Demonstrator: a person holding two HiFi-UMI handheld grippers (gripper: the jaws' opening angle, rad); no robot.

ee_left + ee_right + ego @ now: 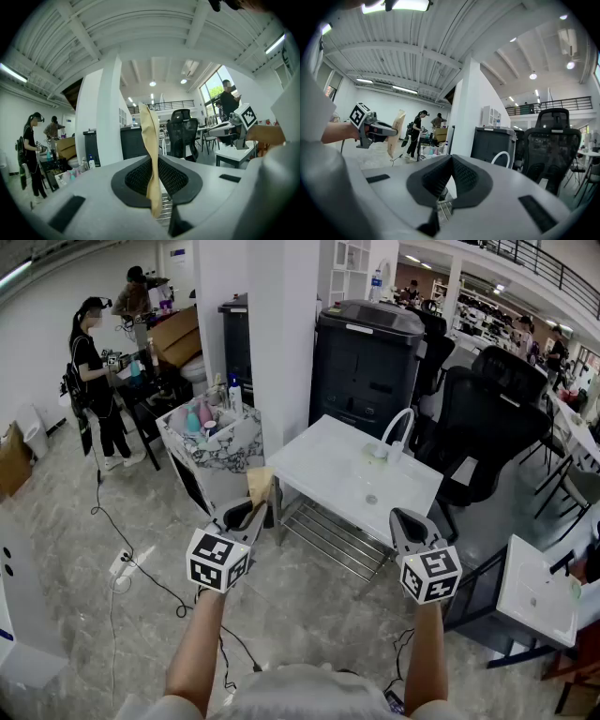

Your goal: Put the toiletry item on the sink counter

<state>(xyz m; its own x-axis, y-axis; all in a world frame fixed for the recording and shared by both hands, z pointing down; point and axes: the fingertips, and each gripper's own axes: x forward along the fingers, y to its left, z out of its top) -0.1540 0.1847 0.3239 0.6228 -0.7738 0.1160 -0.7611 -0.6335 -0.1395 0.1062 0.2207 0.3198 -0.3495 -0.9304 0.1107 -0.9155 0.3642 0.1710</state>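
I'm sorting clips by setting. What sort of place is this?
Probably an open office or lab hall, not a real bathroom: a free-standing white sink counter, a black office chair and a floor power strip.

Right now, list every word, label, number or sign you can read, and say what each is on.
No text here can be read.
Square markers on the left gripper and right gripper: black-and-white patterns, no letters.
Tan pouch in the left gripper: no print shows.
Labels on the bottles: too small to read.
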